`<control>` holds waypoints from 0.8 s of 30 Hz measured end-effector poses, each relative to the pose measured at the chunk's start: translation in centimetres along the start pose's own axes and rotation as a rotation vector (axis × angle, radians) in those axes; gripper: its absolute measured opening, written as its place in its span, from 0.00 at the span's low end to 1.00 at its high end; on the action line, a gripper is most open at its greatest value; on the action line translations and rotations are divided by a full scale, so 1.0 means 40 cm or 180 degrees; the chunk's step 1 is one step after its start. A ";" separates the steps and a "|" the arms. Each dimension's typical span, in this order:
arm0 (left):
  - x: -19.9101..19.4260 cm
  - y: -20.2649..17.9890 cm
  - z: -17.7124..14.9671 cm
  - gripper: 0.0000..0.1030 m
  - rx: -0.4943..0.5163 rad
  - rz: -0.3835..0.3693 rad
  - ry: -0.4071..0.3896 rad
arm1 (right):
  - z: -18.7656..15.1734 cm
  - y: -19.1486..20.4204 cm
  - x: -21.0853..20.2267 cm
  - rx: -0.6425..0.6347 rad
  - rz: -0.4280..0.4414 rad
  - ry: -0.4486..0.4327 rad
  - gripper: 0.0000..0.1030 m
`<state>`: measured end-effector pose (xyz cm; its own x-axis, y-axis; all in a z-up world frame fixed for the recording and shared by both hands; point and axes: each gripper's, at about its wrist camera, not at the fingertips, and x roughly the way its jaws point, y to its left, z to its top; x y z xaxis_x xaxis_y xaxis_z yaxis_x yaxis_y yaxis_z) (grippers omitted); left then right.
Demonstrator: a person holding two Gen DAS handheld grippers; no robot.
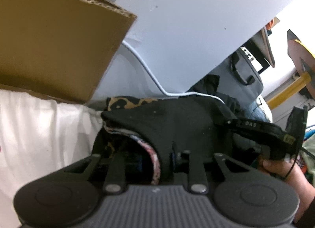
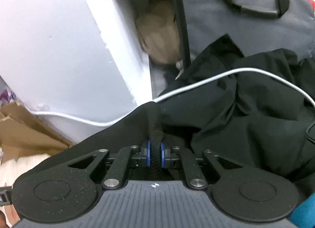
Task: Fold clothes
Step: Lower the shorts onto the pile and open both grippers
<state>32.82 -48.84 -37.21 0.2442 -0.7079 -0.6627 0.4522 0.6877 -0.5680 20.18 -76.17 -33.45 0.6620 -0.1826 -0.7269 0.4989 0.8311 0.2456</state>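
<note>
A black garment (image 1: 177,125) with a patterned red-and-white inner hem (image 1: 155,161) hangs over my left gripper (image 1: 157,161), whose jaws are shut on a fold of it. The fingers are mostly hidden under the cloth. In the right wrist view my right gripper (image 2: 155,154) is shut on a thick ribbed black edge of the garment (image 2: 154,129), with the blue pads (image 2: 149,154) pressed against it on both sides. At the right of the left wrist view, a hand (image 1: 275,167) holds the right gripper's black body (image 1: 261,129), which reaches into the same cloth.
A cardboard box (image 1: 49,41) stands at the upper left on white bedding (image 1: 39,129). Behind are a white panel (image 1: 187,21) and a white cable (image 2: 216,76). A grey bag with a black handle (image 2: 246,11) lies behind crumpled black clothing (image 2: 256,110). Leopard-print cloth (image 1: 128,104) shows past the garment.
</note>
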 end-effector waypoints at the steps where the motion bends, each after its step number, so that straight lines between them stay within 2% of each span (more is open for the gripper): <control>1: 0.008 0.005 0.001 0.28 -0.0015 0.0030 0.0018 | -0.006 0.004 0.007 -0.0060 -0.0035 -0.0017 0.11; 4: 0.018 0.014 0.012 0.31 -0.0085 0.0051 0.0086 | -0.018 0.026 0.025 -0.0290 -0.0320 0.0016 0.18; 6: 0.011 0.010 0.019 0.32 -0.0032 0.0048 0.0136 | -0.018 0.026 0.004 -0.0261 -0.0345 -0.0084 0.20; 7: 0.007 0.008 0.021 0.32 0.0006 0.0047 0.0146 | -0.017 0.025 -0.008 -0.0229 -0.0341 -0.0139 0.25; 8: 0.003 0.007 0.022 0.32 0.0034 0.0044 0.0159 | -0.018 0.025 -0.024 -0.0202 -0.0317 -0.0196 0.36; 9: 0.001 0.007 0.022 0.32 0.0049 0.0049 0.0172 | -0.022 0.027 -0.040 -0.0194 -0.0279 -0.0238 0.39; 15: 0.001 -0.007 0.022 0.29 0.0191 0.0088 0.0164 | -0.093 0.058 -0.102 -0.0284 -0.0125 -0.0289 0.39; 20: 0.023 -0.006 0.033 0.29 0.0245 0.0173 0.0191 | -0.177 0.047 -0.094 -0.0310 -0.0199 -0.0154 0.39; 24: 0.020 -0.002 0.048 0.32 0.0283 0.0154 0.0350 | -0.230 0.032 -0.071 -0.0371 -0.0411 -0.0059 0.39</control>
<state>34.63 -49.78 -36.76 0.1743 -0.6491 -0.7405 0.5176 0.7001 -0.4919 13.80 -69.75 -36.96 0.6074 -0.3005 -0.7354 0.5129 0.8552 0.0742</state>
